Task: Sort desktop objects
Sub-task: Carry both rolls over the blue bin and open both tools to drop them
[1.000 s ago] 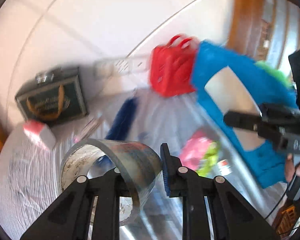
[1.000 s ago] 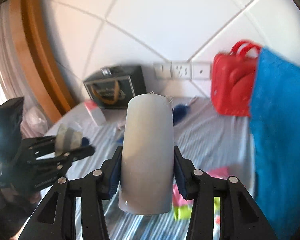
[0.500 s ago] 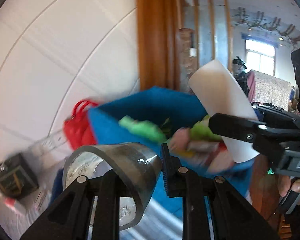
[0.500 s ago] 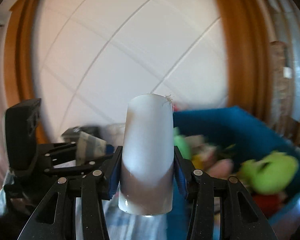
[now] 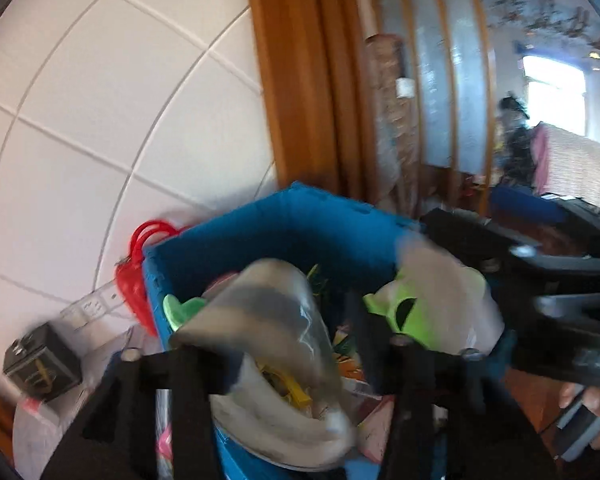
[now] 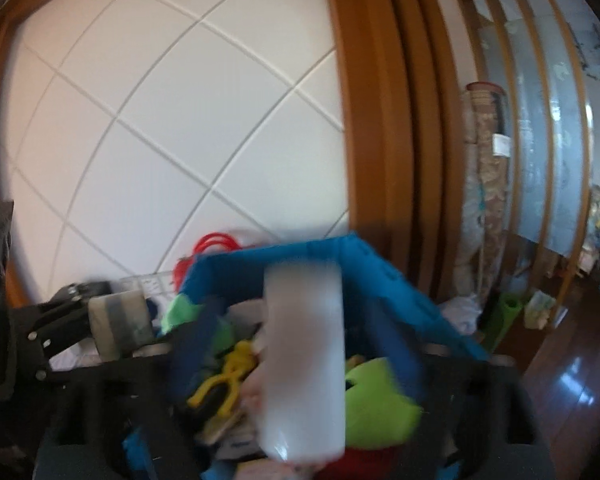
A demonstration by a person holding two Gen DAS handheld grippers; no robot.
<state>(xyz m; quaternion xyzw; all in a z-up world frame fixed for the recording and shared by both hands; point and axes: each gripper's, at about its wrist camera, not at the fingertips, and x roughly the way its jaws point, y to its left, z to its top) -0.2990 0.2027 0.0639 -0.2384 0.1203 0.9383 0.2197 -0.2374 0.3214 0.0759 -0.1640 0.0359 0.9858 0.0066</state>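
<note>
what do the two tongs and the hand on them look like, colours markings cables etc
Both tongs are black plastic with angular fingers and small silver screw heads. The right tongs carry blue finger pads and blurred pale lettering on the body; a bare hand grips a grey handle below. The left tongs have a boxy black block behind them. No cable is clearly visible.

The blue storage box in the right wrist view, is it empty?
No, the blue storage box already holds a yellow toy figure and green soft items.

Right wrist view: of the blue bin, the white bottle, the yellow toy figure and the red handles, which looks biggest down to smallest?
1. Blue bin
2. White bottle, though it sits nearest the camera, which inflates it
3. Yellow toy figure and red handles: look alike, too blurred to rank
</note>
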